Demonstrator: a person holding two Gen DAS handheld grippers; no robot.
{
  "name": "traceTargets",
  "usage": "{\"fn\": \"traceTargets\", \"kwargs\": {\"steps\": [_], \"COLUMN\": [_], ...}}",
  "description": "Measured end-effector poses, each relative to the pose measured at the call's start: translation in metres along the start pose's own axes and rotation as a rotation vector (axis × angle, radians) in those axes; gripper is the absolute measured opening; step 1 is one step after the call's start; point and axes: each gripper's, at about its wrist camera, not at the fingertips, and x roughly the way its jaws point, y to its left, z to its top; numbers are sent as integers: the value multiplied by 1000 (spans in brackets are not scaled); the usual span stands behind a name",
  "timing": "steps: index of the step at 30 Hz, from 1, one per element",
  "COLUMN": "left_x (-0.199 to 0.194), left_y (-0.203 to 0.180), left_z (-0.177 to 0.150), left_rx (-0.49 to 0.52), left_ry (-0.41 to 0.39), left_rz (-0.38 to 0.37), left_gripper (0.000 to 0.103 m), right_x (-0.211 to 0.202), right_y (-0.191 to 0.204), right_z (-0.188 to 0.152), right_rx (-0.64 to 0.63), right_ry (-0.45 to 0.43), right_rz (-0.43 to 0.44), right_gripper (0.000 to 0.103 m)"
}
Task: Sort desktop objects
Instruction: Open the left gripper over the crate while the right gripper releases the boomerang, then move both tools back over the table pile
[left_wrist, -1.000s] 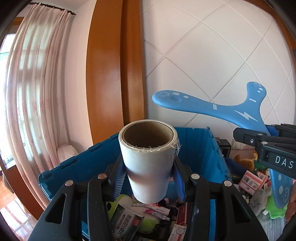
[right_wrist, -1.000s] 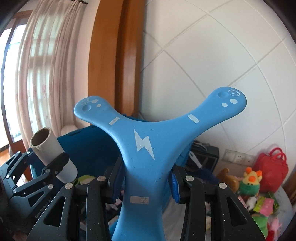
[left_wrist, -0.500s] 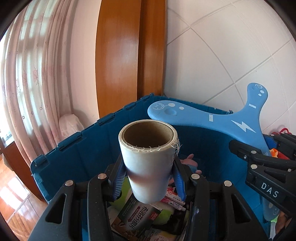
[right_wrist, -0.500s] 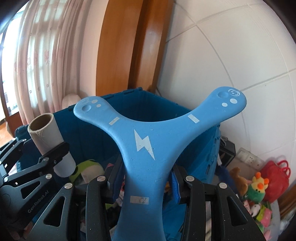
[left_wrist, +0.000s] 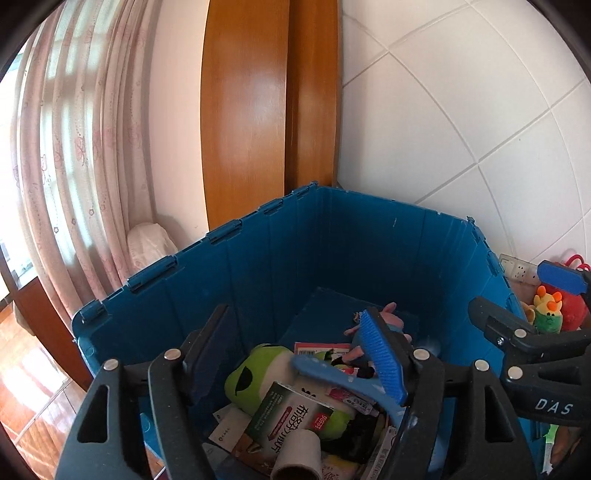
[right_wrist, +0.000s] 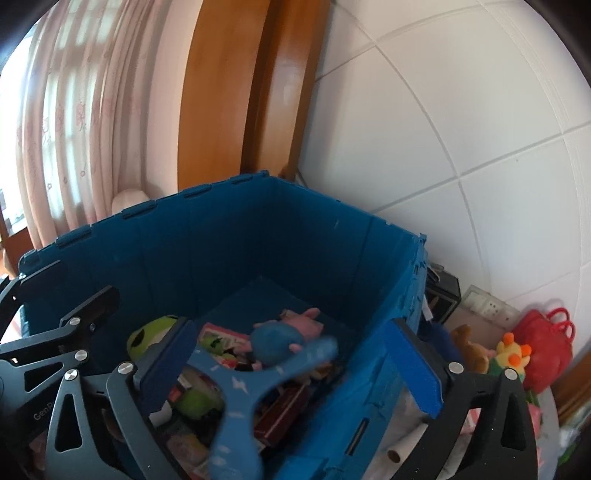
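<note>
Both grippers hover over the open blue crate (left_wrist: 280, 236), also in the right wrist view (right_wrist: 229, 221). My left gripper (left_wrist: 295, 354) is open and empty; the cardboard tube (left_wrist: 297, 456) lies in the crate below it on the clutter. My right gripper (right_wrist: 295, 369) is open and empty; the blue three-armed boomerang (right_wrist: 240, 398), blurred, is inside the crate just under the jaws. It also shows in the left wrist view (left_wrist: 332, 373). The right gripper's fingers (left_wrist: 517, 339) appear at the right of the left wrist view.
The crate holds a green plush (left_wrist: 258, 376), a pink-and-blue plush (right_wrist: 284, 332), boxes and packets. Right of the crate lie plush toys (right_wrist: 509, 354), a red bag (right_wrist: 546, 350), a paper roll (right_wrist: 402, 443). White tiled wall and wooden door frame stand behind.
Both grippers opened over the crate. The cardboard tube dropped from the left gripper and the boomerang from the right; both are now in the crate.
</note>
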Motion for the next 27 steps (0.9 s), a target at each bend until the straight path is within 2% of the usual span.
{"fn": "traceTargets", "kwargs": {"steps": [8,16,21,24,27], "left_x": [-16,-56,-90,-107,-115], "left_y": [-8,-28,-60,-89,-126], "left_z": [-1,-7,-9,-13,-17], "left_rx": [22,31,46,70,109], "left_ry": [-28,-90,-158,-194,-198], "left_rz": [10,-13,-84,-143,-208], "left_gripper": [73,74,74,74,74], "right_x": [-22,-66,-99,-119,-135], "right_y": [-8,-34,-69,-105,-148], "right_z": [-13,-37,-61,-80,-106], "right_rx": [4,40,78,121,176], "right_ry": [-25,-79,-112,-118,-105], "right_rz": [-23,-42,-78,-128,-198], "right_gripper": [103,103,103,103,103]}}
